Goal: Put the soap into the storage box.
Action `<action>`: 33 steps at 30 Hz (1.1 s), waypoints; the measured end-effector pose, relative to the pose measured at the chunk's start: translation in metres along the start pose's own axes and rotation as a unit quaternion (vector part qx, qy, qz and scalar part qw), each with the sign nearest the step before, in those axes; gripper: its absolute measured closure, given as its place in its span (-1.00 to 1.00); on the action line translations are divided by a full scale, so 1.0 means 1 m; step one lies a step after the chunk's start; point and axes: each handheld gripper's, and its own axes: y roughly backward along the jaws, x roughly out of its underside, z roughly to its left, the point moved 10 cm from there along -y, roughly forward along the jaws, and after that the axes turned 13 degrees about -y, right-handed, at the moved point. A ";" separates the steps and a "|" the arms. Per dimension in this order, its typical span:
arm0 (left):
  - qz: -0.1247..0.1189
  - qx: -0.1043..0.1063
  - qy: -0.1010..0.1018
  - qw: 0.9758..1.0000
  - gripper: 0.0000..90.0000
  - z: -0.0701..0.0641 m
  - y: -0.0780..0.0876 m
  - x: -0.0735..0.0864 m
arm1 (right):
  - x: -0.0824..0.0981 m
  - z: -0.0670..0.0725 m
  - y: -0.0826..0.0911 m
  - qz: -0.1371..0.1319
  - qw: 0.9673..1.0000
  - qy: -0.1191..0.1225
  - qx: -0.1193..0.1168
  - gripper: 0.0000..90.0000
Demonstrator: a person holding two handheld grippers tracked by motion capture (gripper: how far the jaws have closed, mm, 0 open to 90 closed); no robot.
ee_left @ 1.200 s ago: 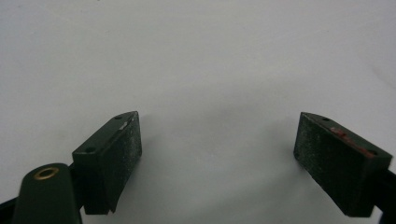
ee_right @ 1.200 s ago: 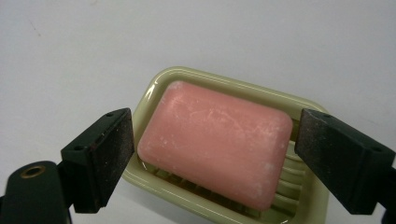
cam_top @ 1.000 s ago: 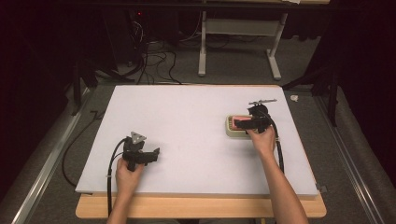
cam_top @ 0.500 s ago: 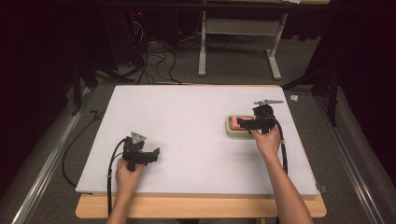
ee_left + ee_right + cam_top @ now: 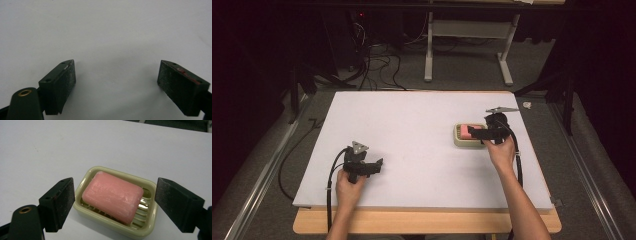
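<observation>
Both grippers are standing wide and empty; the right gripper (image 5: 113,202) is hovering by the soap (image 5: 113,195), which is lying in its dish (image 5: 117,225) on the table's right side. The left gripper (image 5: 116,80) is resting idle over the bare table (image 5: 412,130); next, seemingly, the right jaws should be straddling and closing on the soap.

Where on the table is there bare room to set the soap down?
The white table is bare between the left gripper and the soap dish, also along its far edge. It is crowded at the right gripper, around the pink soap.

Right gripper (image 5: 479,132) hides soap dish (image 5: 460,138) edge — (partly).
</observation>
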 end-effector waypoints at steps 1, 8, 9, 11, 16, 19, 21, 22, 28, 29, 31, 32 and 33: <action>0.000 0.000 0.000 1.000 -0.65 0.000 0.000 0.000 | 0.000 0.000 0.001 -0.001 1.000 0.002 -0.001 -0.62; 0.000 0.000 0.000 1.000 -0.65 0.000 0.000 0.000 | 0.004 -0.003 0.010 -0.007 1.000 -0.002 -0.005 -0.61; 0.000 0.000 0.000 1.000 -0.65 0.000 0.000 0.000 | 0.005 -0.003 0.011 -0.008 1.000 -0.002 -0.006 -0.61; 0.000 0.000 0.000 1.000 -0.65 0.000 0.000 0.000 | 0.007 -0.005 0.013 -0.010 1.000 -0.006 -0.009 -0.60; 0.000 0.000 0.000 1.000 -0.65 0.000 0.000 0.000 | 0.011 -0.008 0.019 -0.012 1.000 -0.007 -0.012 -0.59; 0.000 0.000 0.000 1.000 -0.65 0.000 0.000 0.000 | 0.013 -0.009 0.024 -0.015 1.000 -0.008 -0.016 -0.58; 0.000 0.000 0.000 1.000 -0.65 0.000 0.000 0.000 | 0.014 -0.010 0.026 -0.018 1.000 -0.007 -0.017 -0.58; 0.000 0.000 0.000 1.000 -0.65 0.000 0.000 0.000 | 0.015 -0.010 0.028 -0.019 1.000 -0.006 -0.019 -0.57; 0.000 0.000 0.000 1.000 -0.65 0.000 0.000 0.000 | 0.018 -0.013 0.036 -0.027 0.999 -0.006 -0.022 -0.56; 0.000 0.000 0.000 1.000 -0.65 0.000 0.000 0.000 | 0.018 -0.013 0.037 -0.028 0.999 -0.007 -0.023 -0.56; 0.000 0.000 0.000 1.000 -0.65 0.000 0.000 0.000 | 0.020 -0.014 0.039 -0.029 0.999 -0.008 -0.023 -0.56; 0.000 0.000 0.000 1.000 -0.65 0.000 0.000 0.000 | 0.020 -0.015 0.040 -0.030 0.999 -0.008 -0.024 -0.55; 0.000 0.000 0.000 1.000 -0.65 0.000 0.000 0.000 | 0.021 -0.016 0.041 -0.032 0.999 -0.008 -0.024 -0.55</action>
